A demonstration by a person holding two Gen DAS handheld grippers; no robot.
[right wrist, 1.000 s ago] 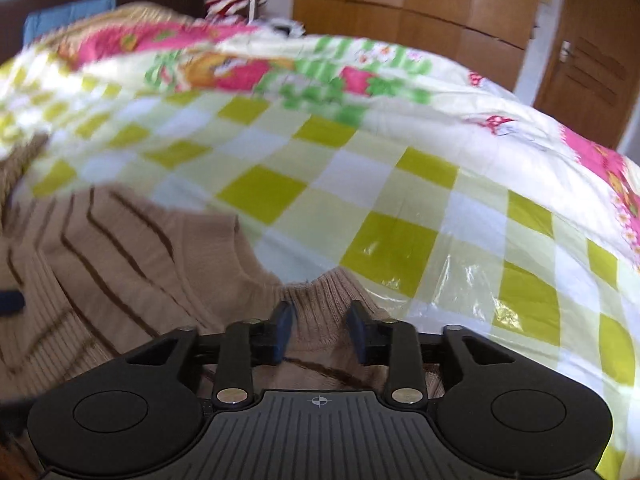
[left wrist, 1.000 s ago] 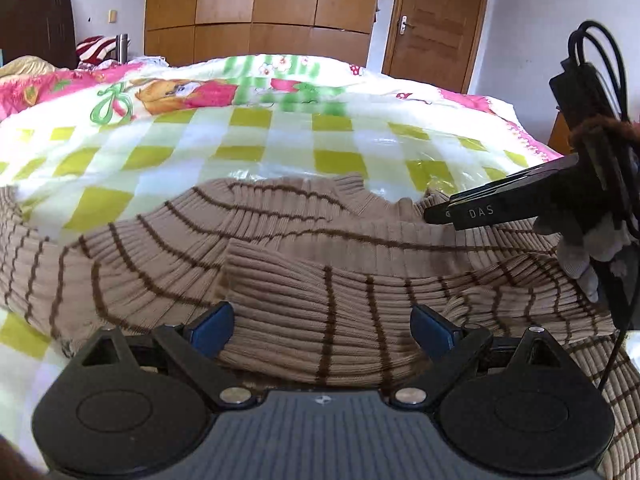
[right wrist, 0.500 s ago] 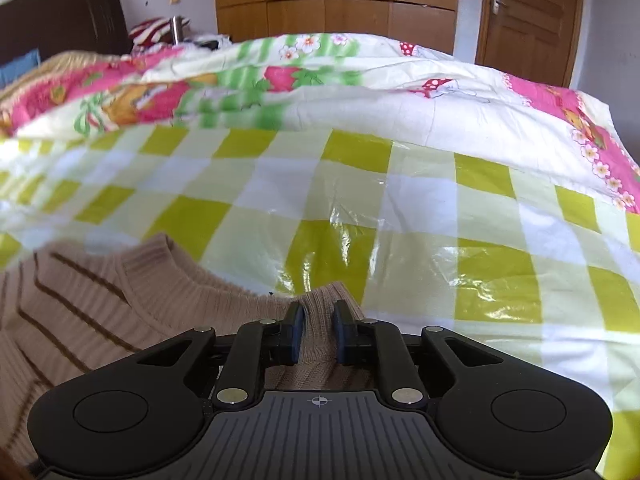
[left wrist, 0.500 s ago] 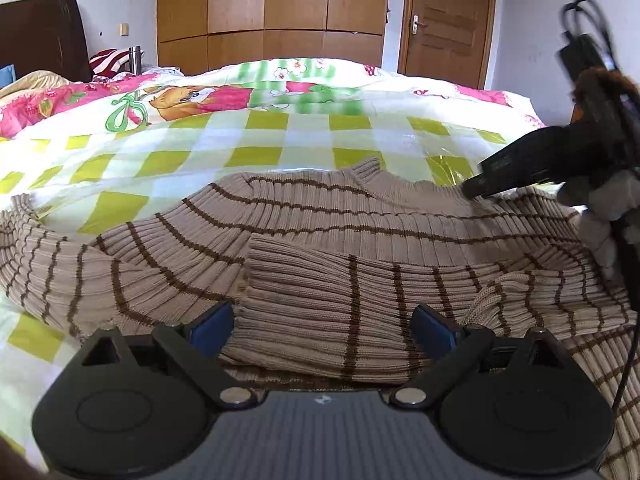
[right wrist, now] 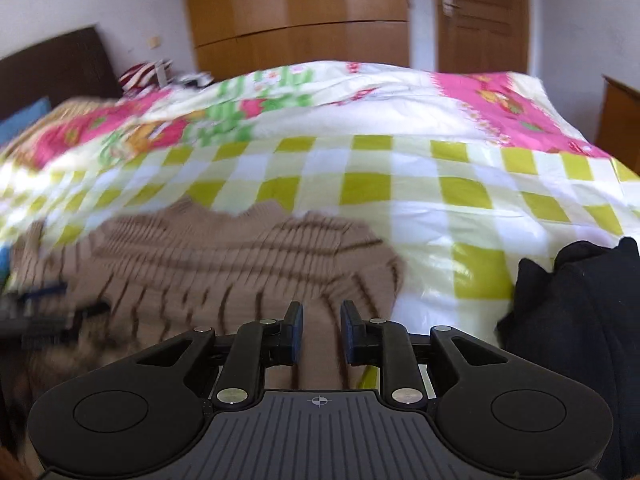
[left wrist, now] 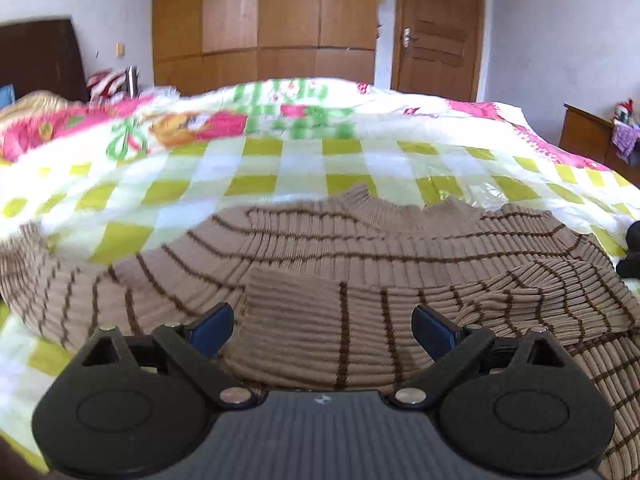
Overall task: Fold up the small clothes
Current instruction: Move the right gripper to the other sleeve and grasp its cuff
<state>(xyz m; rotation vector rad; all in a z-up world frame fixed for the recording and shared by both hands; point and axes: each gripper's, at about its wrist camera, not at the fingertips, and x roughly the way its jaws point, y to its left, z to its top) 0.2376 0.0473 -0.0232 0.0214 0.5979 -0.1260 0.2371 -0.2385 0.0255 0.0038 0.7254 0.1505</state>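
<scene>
A tan ribbed sweater with brown stripes (left wrist: pixel 360 248) lies spread on the checked bedspread (left wrist: pixel 280 160). One sleeve is folded across its body, and the cuff (left wrist: pixel 320 340) lies between the wide-open fingers of my left gripper (left wrist: pixel 322 326). In the right wrist view the sweater (right wrist: pixel 224 256) is blurred. My right gripper (right wrist: pixel 320 330) hovers over its right edge with the jaws partly open, a gap between the pads and only sweater fabric showing behind it.
A black garment (right wrist: pixel 576 320) lies on the bed at the right, and its edge shows in the left wrist view (left wrist: pixel 630 252). A wooden wardrobe (left wrist: pixel 264 24) and door (left wrist: pixel 436 36) stand behind the bed. A dark headboard (right wrist: pixel 56 68) is at the left.
My right gripper has let go of the sweater's collar, opened and pulled back toward the sweater's right edge. It has left the left wrist view. The left gripper stays open over the cuff.
</scene>
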